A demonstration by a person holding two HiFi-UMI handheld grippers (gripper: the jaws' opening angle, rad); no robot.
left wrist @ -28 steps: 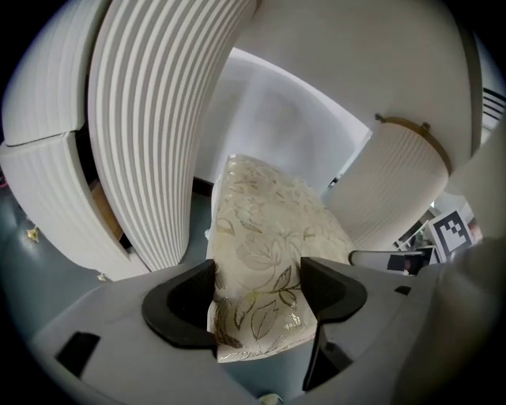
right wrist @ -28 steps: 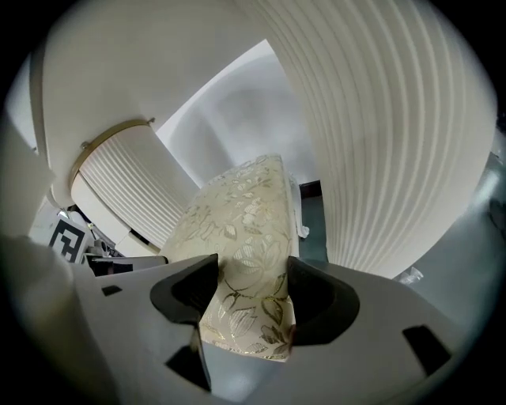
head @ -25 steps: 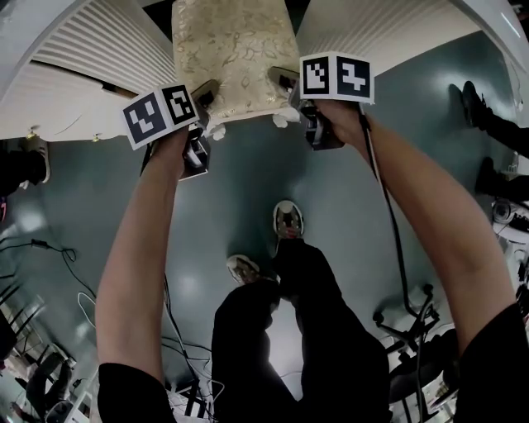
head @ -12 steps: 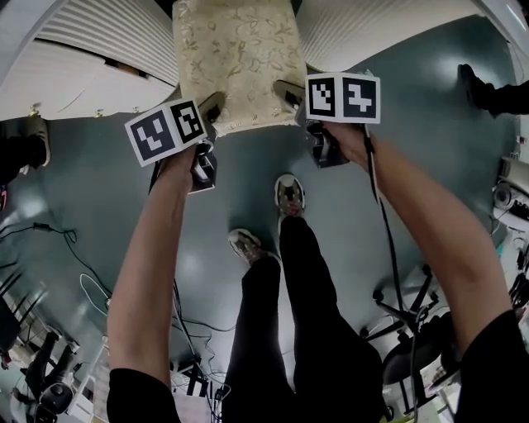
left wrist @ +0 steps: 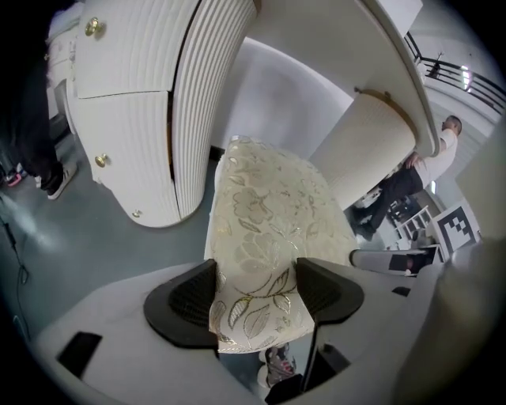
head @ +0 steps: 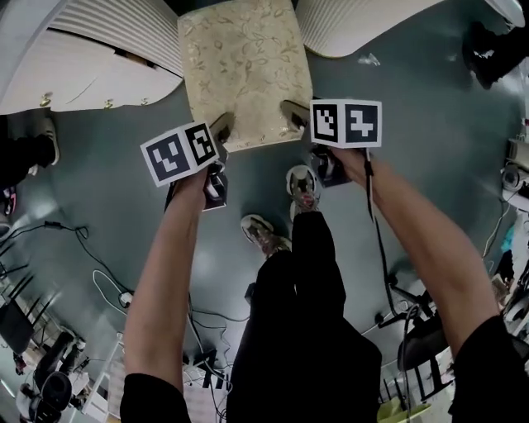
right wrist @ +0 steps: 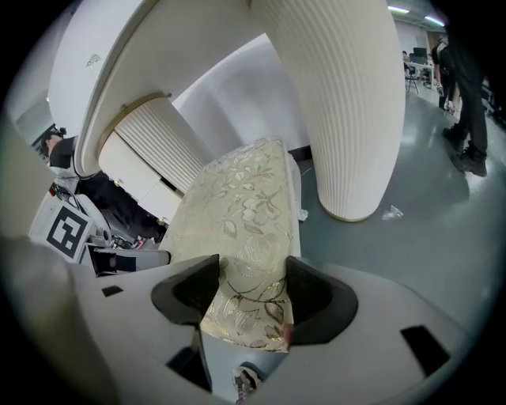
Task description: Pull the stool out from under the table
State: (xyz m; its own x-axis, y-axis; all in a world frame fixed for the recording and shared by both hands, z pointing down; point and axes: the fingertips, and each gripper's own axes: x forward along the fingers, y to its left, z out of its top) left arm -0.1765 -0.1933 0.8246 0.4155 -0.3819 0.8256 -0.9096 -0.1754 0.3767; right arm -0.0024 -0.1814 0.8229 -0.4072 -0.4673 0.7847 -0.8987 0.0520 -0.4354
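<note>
Our left claw (head: pixel 221 125) is clamped on the near left corner of the stool (head: pixel 244 66), with its pads pressed against the cream, leaf-patterned cushion. The stool stands on the grey floor (head: pixel 107 206). Its far end sits between two ribbed white supports (head: pixel 364 25) below the surface (left wrist: pixel 316 47), and most of the seat is out in the open. Our right claw (head: pixel 293 111) is clamped on the near right corner the same way.

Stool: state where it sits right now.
In the head view the stool is top centre, between the table's left base and right base; the left gripper and right gripper clamp its near corners.
</note>
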